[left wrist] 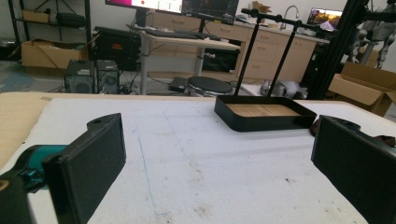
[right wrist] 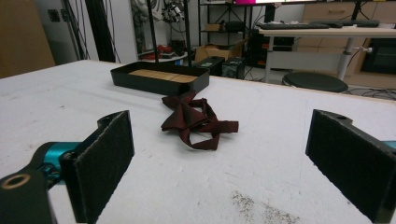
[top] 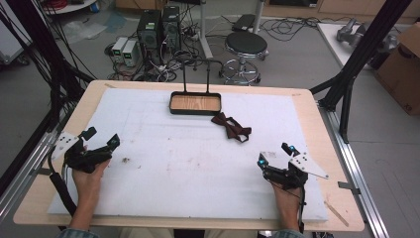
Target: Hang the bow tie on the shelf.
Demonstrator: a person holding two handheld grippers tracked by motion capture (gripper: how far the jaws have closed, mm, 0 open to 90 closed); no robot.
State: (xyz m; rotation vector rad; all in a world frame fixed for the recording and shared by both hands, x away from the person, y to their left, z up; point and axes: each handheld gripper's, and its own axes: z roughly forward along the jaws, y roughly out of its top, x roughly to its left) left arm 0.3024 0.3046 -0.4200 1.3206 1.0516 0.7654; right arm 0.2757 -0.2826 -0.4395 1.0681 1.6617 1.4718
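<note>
A dark red bow tie [top: 232,127] lies on the white mat, just right of a black tray [top: 195,110] with a wooden floor and a tall wire handle. The right gripper view has the bow tie [right wrist: 198,120] ahead between its jaws and the tray [right wrist: 159,81] behind it. My left gripper [top: 101,139] rests open near the mat's left edge with nothing between its jaws. Open and empty too, my right gripper [top: 275,153] sits near the front right. The left gripper view has the tray [left wrist: 261,122] far ahead.
The white mat [top: 188,158] covers most of the wooden table [top: 317,148]. Dirt specks [top: 126,159] mark the mat near the left gripper. Beyond the far edge stand a stool [top: 246,45] and computer towers [top: 158,29]. Black frame posts [top: 356,64] rise at the right.
</note>
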